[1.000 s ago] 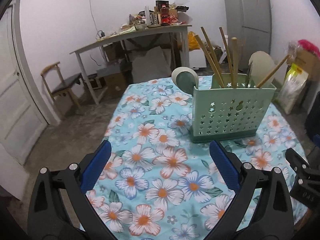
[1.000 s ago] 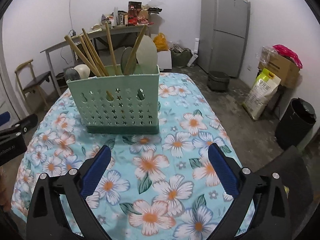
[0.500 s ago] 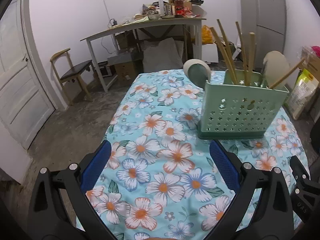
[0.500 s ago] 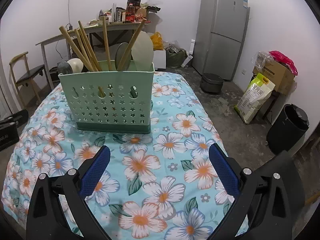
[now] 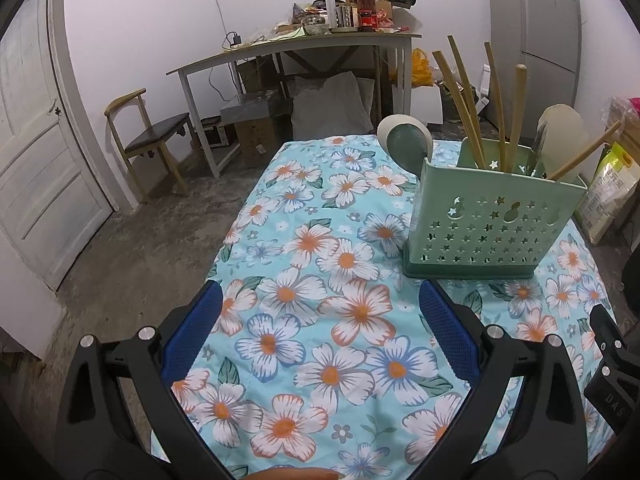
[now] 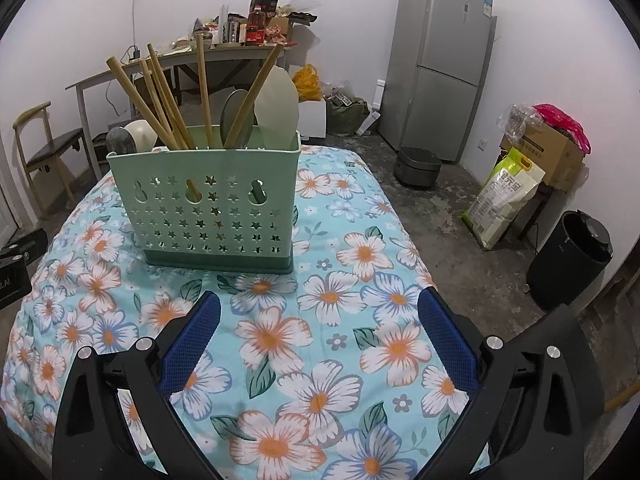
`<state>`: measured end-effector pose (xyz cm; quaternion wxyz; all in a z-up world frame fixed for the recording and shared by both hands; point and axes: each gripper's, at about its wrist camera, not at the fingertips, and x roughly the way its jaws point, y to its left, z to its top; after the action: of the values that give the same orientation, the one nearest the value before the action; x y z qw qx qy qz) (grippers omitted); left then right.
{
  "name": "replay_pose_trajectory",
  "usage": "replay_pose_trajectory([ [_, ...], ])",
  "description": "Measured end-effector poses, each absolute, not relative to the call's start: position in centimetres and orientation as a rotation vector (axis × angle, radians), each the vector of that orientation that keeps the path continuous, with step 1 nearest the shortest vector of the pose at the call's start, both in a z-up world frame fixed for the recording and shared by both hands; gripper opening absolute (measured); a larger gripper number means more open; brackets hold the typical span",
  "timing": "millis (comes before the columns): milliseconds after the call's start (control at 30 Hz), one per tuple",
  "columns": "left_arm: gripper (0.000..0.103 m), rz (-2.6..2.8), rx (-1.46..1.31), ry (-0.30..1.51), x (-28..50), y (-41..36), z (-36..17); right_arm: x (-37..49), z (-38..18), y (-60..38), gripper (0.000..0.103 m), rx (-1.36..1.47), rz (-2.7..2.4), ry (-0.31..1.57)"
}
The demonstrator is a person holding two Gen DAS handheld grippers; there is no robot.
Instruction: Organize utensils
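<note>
We see a white-walled room with a grey fridge [image 6: 438, 60] and a cluttered side table [image 5: 296, 46]. Our worktop [image 5: 304, 280] wears a floral cloth; the green utensil caddy [image 6: 208, 200] stands on it, holding chopsticks [image 6: 160, 96] and spatulas. Left claw [image 5: 320, 320] and right claw [image 6: 318, 320] both gape wide, empty.

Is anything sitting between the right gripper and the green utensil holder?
Nothing visible: only bare floral tablecloth lies between the open right gripper and the green utensil holder straight ahead.
</note>
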<state>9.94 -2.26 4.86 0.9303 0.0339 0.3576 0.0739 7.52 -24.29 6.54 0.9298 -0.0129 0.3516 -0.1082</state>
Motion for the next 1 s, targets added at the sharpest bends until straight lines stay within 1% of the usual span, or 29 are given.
replay_pose_trajectory([
  [1000,0.095,0.136,0.07,0.735,9.99,-2.28,4.92,7.54,6.63,-24.21,0.096,-0.023,-0.221,0.719],
])
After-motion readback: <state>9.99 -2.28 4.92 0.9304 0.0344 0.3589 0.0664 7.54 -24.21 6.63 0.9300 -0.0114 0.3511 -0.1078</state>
